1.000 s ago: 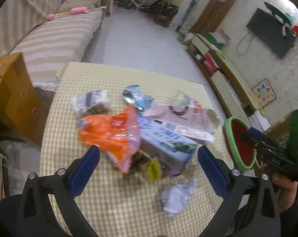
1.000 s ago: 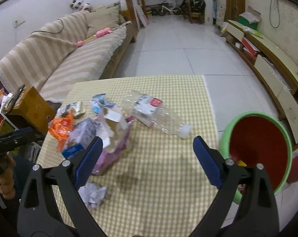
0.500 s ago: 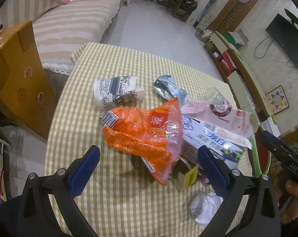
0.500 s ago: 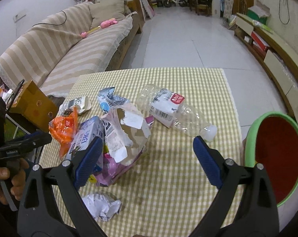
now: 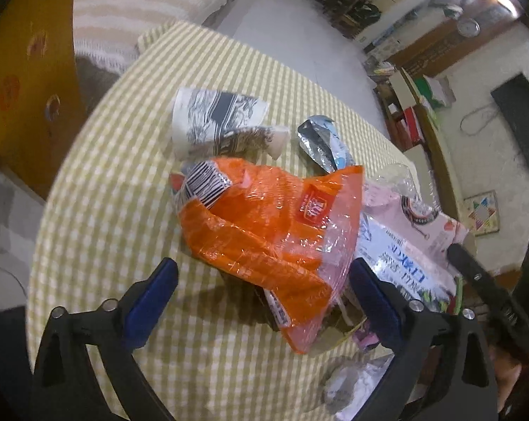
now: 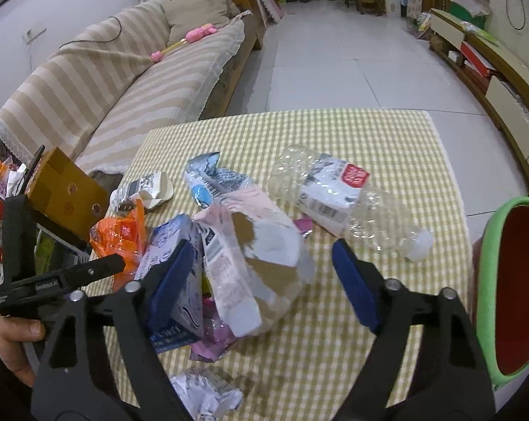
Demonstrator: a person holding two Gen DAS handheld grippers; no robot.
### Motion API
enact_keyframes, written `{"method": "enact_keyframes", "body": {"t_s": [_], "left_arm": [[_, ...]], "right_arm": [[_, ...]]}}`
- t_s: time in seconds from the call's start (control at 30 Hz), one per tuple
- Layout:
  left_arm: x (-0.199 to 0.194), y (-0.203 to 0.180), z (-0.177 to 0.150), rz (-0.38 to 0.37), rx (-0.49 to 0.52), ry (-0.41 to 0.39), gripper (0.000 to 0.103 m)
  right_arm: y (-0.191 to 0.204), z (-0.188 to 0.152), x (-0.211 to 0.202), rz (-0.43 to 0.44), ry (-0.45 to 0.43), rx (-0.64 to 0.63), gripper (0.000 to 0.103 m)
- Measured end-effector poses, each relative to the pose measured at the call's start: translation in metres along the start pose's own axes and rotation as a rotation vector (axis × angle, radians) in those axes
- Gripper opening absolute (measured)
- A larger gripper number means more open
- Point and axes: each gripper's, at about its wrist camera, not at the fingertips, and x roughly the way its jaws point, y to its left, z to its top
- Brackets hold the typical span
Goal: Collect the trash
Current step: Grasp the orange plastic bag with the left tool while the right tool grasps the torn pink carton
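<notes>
A pile of trash lies on the yellow checked table (image 5: 99, 210). My left gripper (image 5: 264, 298) is open and empty, its jaws either side of the near end of an orange plastic bag (image 5: 264, 231). Behind the bag lie a crushed paper cup (image 5: 218, 122) and a silver-blue wrapper (image 5: 322, 144). My right gripper (image 6: 260, 280) is open and empty, its jaws around a torn pink-and-brown carton (image 6: 253, 256). A blue-white carton (image 6: 173, 266) sits by its left finger. A clear plastic bottle (image 6: 338, 200) lies beyond. A crumpled paper ball (image 6: 204, 393) lies near the table's front edge.
A green-rimmed red bin (image 6: 510, 291) stands off the table's right edge. A brown cardboard box (image 6: 60, 189) stands left of the table, with a striped sofa (image 6: 124, 80) behind it. Low cabinets (image 6: 492, 59) line the right wall.
My left gripper has moved forward and down, closer to the orange bag. My right gripper has moved left and forward over the pink carton, away from the bin. Both stay open.
</notes>
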Motion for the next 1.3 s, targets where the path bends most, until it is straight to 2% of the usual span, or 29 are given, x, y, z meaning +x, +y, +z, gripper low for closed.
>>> {"method": "enact_keyframes", "body": {"t_s": [0.13, 0.17, 0.23, 0.27, 0.33, 0.6, 0.9, 1.3], "left_arm": [[0.008, 0.004, 0.0, -0.032, -0.031, 0.021, 0.063], [0.01, 0.003, 0.0, -0.036, -0.03, 0.021, 0.059], [0.012, 0.002, -0.003, -0.037, -0.023, 0.024, 0.041], [0.012, 0.001, -0.003, -0.029, -0.018, 0.021, 0.04], [0.011, 0.001, -0.004, -0.04, -0.017, 0.014, 0.032], [-0.013, -0.013, -0.01, 0.014, 0.082, -0.05, 0.03], [-0.052, -0.039, -0.026, 0.084, 0.227, -0.123, 0.029], [-0.088, -0.071, -0.049, 0.087, 0.303, -0.159, 0.029]], "right_arm": [[0.003, -0.002, 0.007, 0.005, 0.026, -0.017, 0.044], [0.003, -0.003, 0.008, 0.007, 0.031, -0.024, 0.041], [0.004, -0.006, 0.006, 0.009, 0.035, -0.039, 0.039], [0.005, -0.007, 0.005, 0.008, 0.034, -0.045, 0.038], [0.005, -0.008, 0.0, 0.005, 0.019, -0.056, 0.037], [0.0, -0.007, -0.031, -0.042, -0.058, -0.072, 0.035], [-0.01, -0.005, -0.062, -0.036, -0.107, -0.054, 0.035], [-0.028, -0.014, -0.111, -0.019, -0.165, -0.001, 0.035]]}}
